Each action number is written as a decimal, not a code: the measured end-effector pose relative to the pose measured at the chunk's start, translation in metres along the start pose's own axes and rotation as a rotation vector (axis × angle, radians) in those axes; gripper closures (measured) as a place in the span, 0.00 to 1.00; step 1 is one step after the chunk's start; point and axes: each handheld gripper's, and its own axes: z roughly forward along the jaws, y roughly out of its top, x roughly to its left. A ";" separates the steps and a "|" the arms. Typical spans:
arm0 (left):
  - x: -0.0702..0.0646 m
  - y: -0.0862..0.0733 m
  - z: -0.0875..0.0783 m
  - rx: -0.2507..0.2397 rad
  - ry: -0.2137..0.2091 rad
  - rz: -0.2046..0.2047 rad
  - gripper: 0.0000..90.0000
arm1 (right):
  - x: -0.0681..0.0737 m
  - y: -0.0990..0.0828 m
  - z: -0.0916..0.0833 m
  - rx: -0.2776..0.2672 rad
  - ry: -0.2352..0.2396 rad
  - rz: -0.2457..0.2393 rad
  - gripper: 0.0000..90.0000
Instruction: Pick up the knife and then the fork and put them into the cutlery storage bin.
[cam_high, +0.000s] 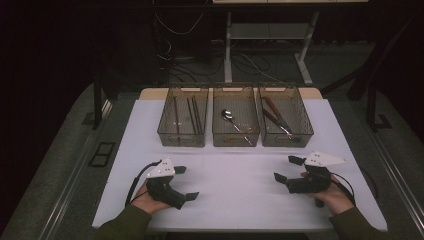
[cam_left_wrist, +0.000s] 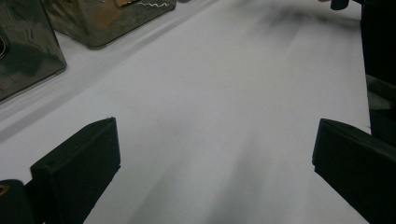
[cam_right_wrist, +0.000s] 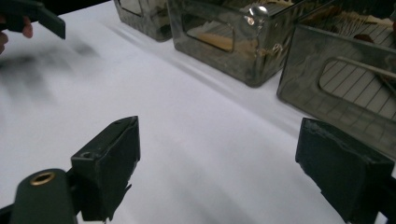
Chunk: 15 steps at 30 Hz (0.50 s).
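Observation:
Three smoky clear bins stand in a row at the back of the white table (cam_high: 235, 175). The left bin (cam_high: 183, 116) holds dark chopsticks, the middle bin (cam_high: 235, 116) a metal spoon (cam_high: 228, 116), the right bin (cam_high: 285, 115) brown-handled utensils. My left gripper (cam_high: 185, 183) rests at the front left, open, with bare table between its jaws (cam_left_wrist: 215, 154). At the front right my right gripper (cam_high: 288, 169) is open too, its jaws pointing toward the bins (cam_right_wrist: 219, 163). Nothing is held.
A wide bare stretch of white table lies between the two grippers and the bins. The table's front edge is just behind the hands. Dark floor, cables and a desk frame (cam_high: 270, 45) lie beyond the table.

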 end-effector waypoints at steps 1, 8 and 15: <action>0.000 0.000 0.000 -0.001 0.000 -0.002 0.00 | 0.001 -0.002 -0.001 0.002 0.002 -0.001 0.15; 0.000 0.000 0.000 0.006 -0.002 -0.001 0.00 | 0.002 -0.018 -0.007 0.049 -0.015 -0.021 0.15; -0.001 0.000 0.000 0.005 0.001 0.000 0.00 | -0.001 -0.024 -0.012 0.061 -0.022 -0.019 0.15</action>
